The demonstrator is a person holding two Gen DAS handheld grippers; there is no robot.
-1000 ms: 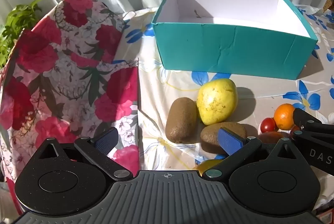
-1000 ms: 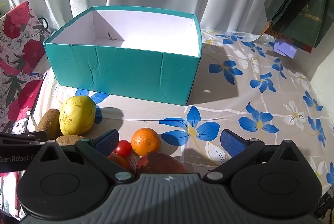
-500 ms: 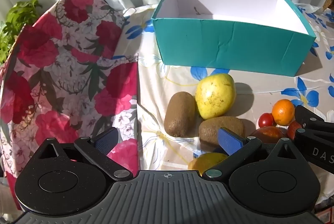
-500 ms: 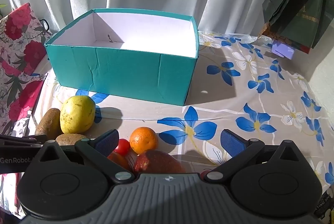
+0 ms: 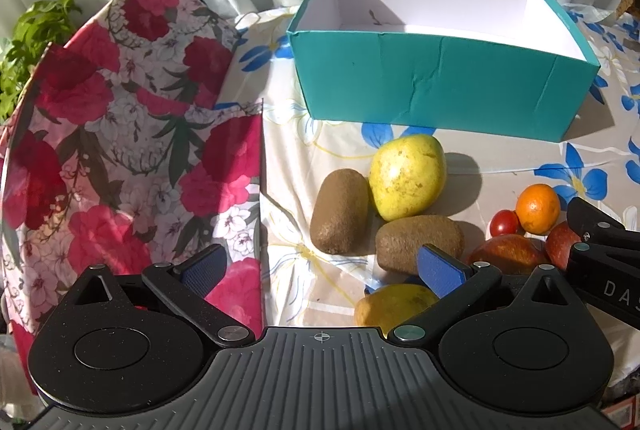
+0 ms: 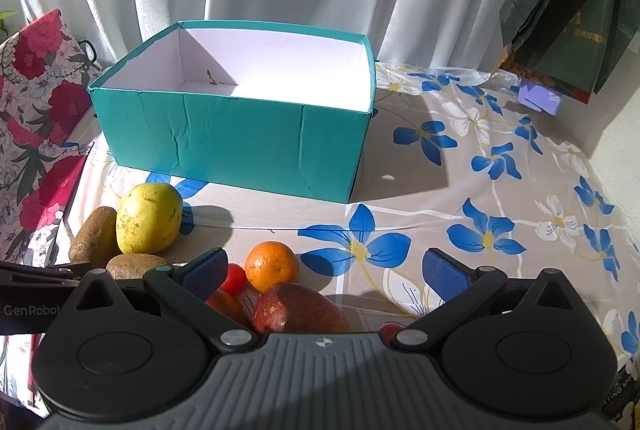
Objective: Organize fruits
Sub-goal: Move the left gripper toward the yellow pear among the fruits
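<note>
An empty teal box (image 5: 432,85) (image 6: 240,145) stands at the back of the flowered table. In front of it lie a yellow-green pear (image 5: 406,175) (image 6: 149,218), two kiwis (image 5: 340,216) (image 5: 420,242), an orange (image 5: 538,207) (image 6: 272,266), a cherry tomato (image 5: 504,222) (image 6: 233,278), red apples (image 5: 506,250) (image 6: 298,310) and a yellow fruit (image 5: 394,304). My left gripper (image 5: 322,270) is open and empty, just short of the kiwis. My right gripper (image 6: 324,270) is open and empty above the apple and orange.
A red floral bag (image 5: 120,133) lies along the table's left side, with a green plant (image 5: 32,41) behind it. A dark green bag (image 6: 568,1) hangs at the right over a small purple object (image 6: 538,97). White curtains close the back.
Both grippers have pulled back and risen a little, so more fruit shows near the bottom of each view. No fruit has moved. Both stay open.
</note>
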